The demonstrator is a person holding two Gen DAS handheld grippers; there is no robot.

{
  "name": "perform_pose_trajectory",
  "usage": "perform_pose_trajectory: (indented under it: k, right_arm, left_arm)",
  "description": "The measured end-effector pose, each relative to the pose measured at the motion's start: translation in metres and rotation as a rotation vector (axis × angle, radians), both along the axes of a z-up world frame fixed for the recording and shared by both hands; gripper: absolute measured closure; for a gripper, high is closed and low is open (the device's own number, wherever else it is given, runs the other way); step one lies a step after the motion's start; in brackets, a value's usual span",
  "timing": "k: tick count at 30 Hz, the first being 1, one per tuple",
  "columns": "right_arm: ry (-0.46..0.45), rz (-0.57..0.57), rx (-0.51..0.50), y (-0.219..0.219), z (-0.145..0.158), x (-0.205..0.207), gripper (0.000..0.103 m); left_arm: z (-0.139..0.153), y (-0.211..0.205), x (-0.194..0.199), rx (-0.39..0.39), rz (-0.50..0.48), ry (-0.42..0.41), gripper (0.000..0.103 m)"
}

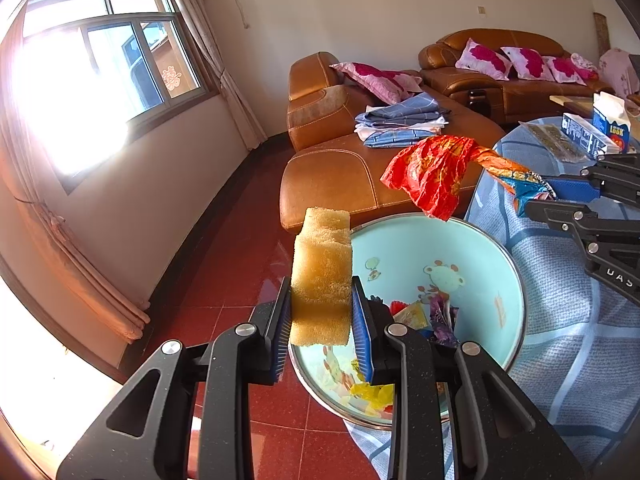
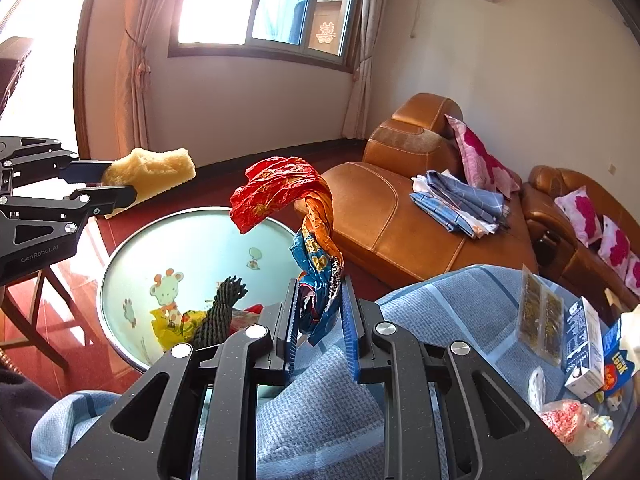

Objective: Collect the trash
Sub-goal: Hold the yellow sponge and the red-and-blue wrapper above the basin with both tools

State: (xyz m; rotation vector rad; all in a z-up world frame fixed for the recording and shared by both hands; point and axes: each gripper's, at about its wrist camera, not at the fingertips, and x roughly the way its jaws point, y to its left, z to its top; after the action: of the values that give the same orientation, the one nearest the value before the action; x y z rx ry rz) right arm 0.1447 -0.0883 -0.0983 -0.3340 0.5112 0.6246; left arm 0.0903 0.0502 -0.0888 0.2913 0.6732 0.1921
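Observation:
My left gripper (image 1: 322,320) is shut on a yellow sponge (image 1: 322,276), held upright at the near-left rim of a light blue basin (image 1: 472,248). From the right wrist view the same sponge (image 2: 154,170) and left gripper (image 2: 116,186) hang above the basin (image 2: 200,240). My right gripper (image 2: 318,320) is shut on a crumpled red, orange and blue foil wrapper (image 2: 280,196), which stands up over the basin's right edge. The wrapper (image 1: 436,172) and right gripper (image 1: 560,196) also show on the right of the left wrist view. Yellow and red wrappers (image 2: 176,322) and a black mesh piece (image 2: 220,312) lie in the basin.
The basin sits at the edge of a blue checked cloth (image 2: 328,408). On it at the right lie a clear packet (image 2: 540,320), a white carton (image 2: 584,344), a blue box (image 2: 618,364) and plastic bags (image 2: 568,420). An orange leather sofa (image 2: 404,208) with folded cloths stands behind, over a red floor (image 1: 240,272).

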Motion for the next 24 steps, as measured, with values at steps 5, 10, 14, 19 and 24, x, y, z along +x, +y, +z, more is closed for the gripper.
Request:
perform_pose_trajectory:
  k: [5,10,14,19,24]
  right_arm:
    - [-0.001,0.000,0.001,0.0002,-0.0001,-0.0001,0.083]
    - [0.000,0.003,-0.003,-0.0001,-0.0004,-0.0002,0.083]
    - [-0.001,0.007,-0.007,0.0001,-0.0010,-0.0005,0.083]
    - [-0.011,0.021,-0.022,0.0039,-0.0020,-0.0044,0.083]
    - [-0.011,0.023,-0.021,0.0044,-0.0021,-0.0054,0.083]
  left_arm:
    - [-0.0033,0.0016,-0.0006,0.008,0.005,0.008,0.076]
    - [-0.0046,0.0020,-0.0006,0.006,0.000,0.011,0.076]
    - [-0.0048,0.0022,-0.0004,0.004,-0.002,0.012,0.076]
    - [-0.0048,0.0032,-0.0007,0.003,-0.004,0.013,0.076]
    - [-0.0053,0.0024,-0.0011,0.000,-0.009,0.015,0.076]
